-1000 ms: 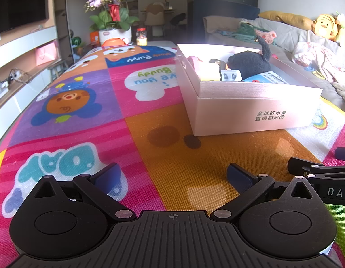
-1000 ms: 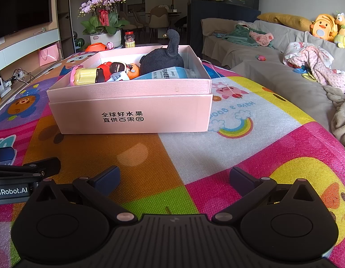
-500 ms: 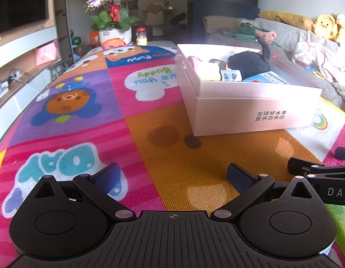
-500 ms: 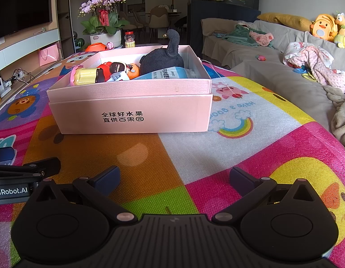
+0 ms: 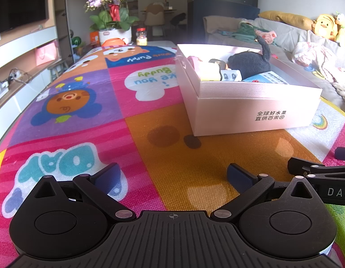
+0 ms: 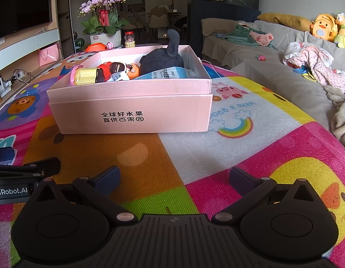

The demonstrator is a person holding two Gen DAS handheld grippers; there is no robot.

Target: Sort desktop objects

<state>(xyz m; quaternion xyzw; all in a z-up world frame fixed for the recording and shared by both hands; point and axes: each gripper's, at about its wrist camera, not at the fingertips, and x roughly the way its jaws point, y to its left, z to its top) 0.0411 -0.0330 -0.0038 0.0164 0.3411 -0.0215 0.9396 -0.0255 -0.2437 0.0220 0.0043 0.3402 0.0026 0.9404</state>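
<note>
A pink cardboard box (image 6: 132,116) stands on the colourful cartoon mat (image 6: 194,151); it also shows in the left wrist view (image 5: 250,111). Inside lie a black plush toy (image 6: 163,58), a yellow and pink cup (image 6: 83,77), a red and orange toy figure (image 6: 118,69) and a blue packet (image 6: 165,73). My left gripper (image 5: 173,176) is open and empty, low over the mat in front of the box. My right gripper (image 6: 174,177) is open and empty, beside it to the right. Each gripper's side shows in the other's view.
A flower pot (image 5: 112,33) and a jar (image 5: 141,36) stand at the mat's far end. A sofa (image 6: 284,71) with clothes and plush toys runs along the right. A TV shelf (image 5: 20,67) runs along the left.
</note>
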